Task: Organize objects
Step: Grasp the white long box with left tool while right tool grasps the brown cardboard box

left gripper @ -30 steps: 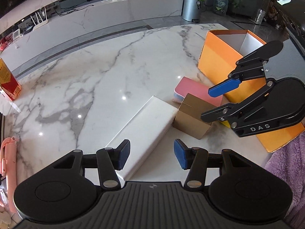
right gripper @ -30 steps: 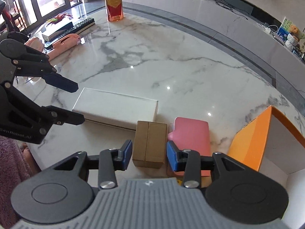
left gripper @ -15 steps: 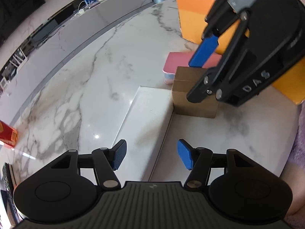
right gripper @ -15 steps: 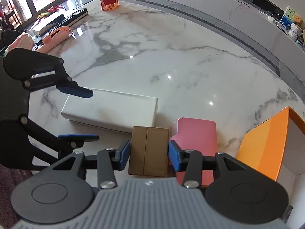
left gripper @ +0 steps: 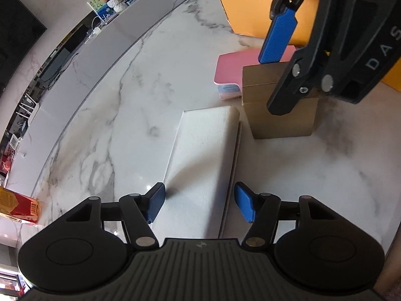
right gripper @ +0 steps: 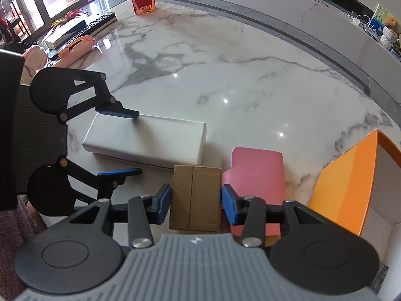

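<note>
Trouble could come from either side, I judge, because both grasps are only half made. My left hand-held gripper [left gripper: 199,202] stands wide astride the near end of the long flat white cardboard box [left gripper: 203,168], pads just off its edges, so nothing is held; closing that far from the middle, I think the long box could tip or swing into its neighbour. My right hand-held gripper [right gripper: 196,202] sits narrow around the small square brown cardboard box [right gripper: 195,198], pads close against its sides, though I cannot tell whether they press. Both boxes lie on the white marble counter [right gripper: 225,62], near corners almost touching, with the flat pink case [right gripper: 255,173] just beside the brown box and the open orange storage box [right gripper: 348,185] beyond it.
</note>
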Tool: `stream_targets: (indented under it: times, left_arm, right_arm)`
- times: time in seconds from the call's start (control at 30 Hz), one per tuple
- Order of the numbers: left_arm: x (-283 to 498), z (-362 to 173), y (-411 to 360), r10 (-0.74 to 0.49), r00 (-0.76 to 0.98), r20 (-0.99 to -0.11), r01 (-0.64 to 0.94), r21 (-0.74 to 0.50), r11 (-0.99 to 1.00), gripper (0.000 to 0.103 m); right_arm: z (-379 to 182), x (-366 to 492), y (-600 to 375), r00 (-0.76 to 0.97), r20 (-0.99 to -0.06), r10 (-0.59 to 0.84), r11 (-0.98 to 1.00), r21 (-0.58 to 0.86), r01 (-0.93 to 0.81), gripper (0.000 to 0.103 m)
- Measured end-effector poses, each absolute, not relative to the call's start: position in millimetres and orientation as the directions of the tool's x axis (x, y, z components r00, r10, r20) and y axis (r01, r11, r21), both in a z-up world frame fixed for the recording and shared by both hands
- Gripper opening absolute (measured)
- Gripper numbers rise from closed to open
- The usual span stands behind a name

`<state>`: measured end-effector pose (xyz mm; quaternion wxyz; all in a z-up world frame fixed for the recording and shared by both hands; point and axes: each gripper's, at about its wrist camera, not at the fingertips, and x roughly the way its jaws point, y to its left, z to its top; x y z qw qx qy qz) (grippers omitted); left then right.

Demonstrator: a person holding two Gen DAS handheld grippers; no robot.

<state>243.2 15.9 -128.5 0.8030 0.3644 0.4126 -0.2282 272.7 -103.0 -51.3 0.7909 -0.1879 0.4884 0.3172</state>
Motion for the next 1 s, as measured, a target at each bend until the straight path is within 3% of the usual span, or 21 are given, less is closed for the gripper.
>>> stream_targets:
  times: [0.13,0.27,0.43,0.6,0.7,0.83,1.0]
  left_arm:
    - [245.2,-128.1,17.0,-0.077,0.548,-0.833,0.673,0.385,0.631,0.068]
    - [250.0,-114.1,19.1,-0.097,0.513,-0.853,0.669,0.326,0.668,0.051]
    - [257.0,-96.5,33.5,-0.168,0.416,-0.894,0.649,0.163,0.743,0.044]
    - [258.4,-82.7,59.0,-0.334,0.25,-0.909,0.564,-0.144,0.813,0.037]
    - [256.3,-82.8,69.9,-0.384,0.189,-0.904,0.52,-0.24,0.82,0.036]
    - [257.3,-83.9,82.9,-0.398,0.174,-0.901,0.471,-0.279,0.837,0.036]
    - [253.6,-82.3,81.8,-0.357,0.181,-0.916,0.483,-0.233,0.844,0.036]
  right_arm:
    - [-51.2,272.0,-108.3,0.318,-0.889,0.329,0.736,0.03,-0.677,0.046]
    - [-50.3,270.8,-113.5,0.306,-0.891,0.337,0.746,0.054,-0.664,0.046]
    - [-49.5,266.8,-118.7,0.287,-0.893,0.346,0.76,0.088,-0.643,0.046]
    - [-49.2,260.9,-124.6,0.244,-0.897,0.369,0.772,0.149,-0.617,0.046]
    - [-49.5,256.3,-126.3,0.214,-0.899,0.383,0.779,0.19,-0.598,0.046]
    - [-49.8,251.3,-122.1,0.202,-0.888,0.412,0.783,0.232,-0.577,0.046]
    - [-50.8,248.2,-106.0,0.213,-0.883,0.418,0.788,0.236,-0.568,0.046]
